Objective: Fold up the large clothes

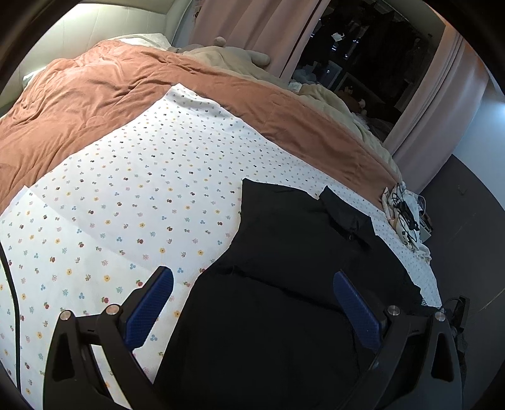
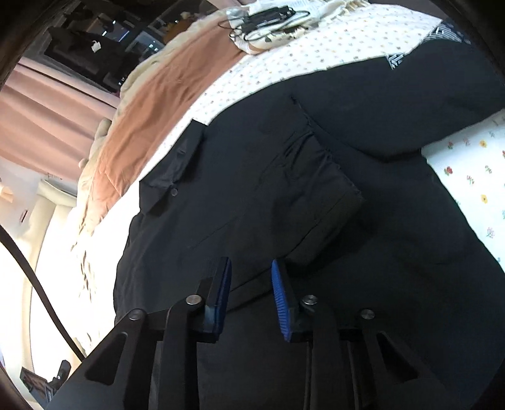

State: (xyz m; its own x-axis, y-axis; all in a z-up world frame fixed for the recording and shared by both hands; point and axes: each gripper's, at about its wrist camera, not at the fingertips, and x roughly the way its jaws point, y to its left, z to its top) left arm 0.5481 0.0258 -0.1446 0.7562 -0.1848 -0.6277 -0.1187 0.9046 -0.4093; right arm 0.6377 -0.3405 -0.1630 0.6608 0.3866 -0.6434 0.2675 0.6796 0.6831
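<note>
A large black garment lies spread on the floral bed sheet, toward the right side of the bed. My left gripper hangs just above the garment's near left part, jaws wide open, nothing between its blue pads. In the right wrist view the black garment fills the frame, with a buttoned flap and a sewn pocket showing. My right gripper sits close over the cloth, a narrow gap left between its pads, which press on nothing that I can see.
An orange quilt is bunched across the far half of the bed. A heap of cloth with black cables and a charger sits at the bed's right edge, beyond the garment. Pink curtains and a dark window stand behind.
</note>
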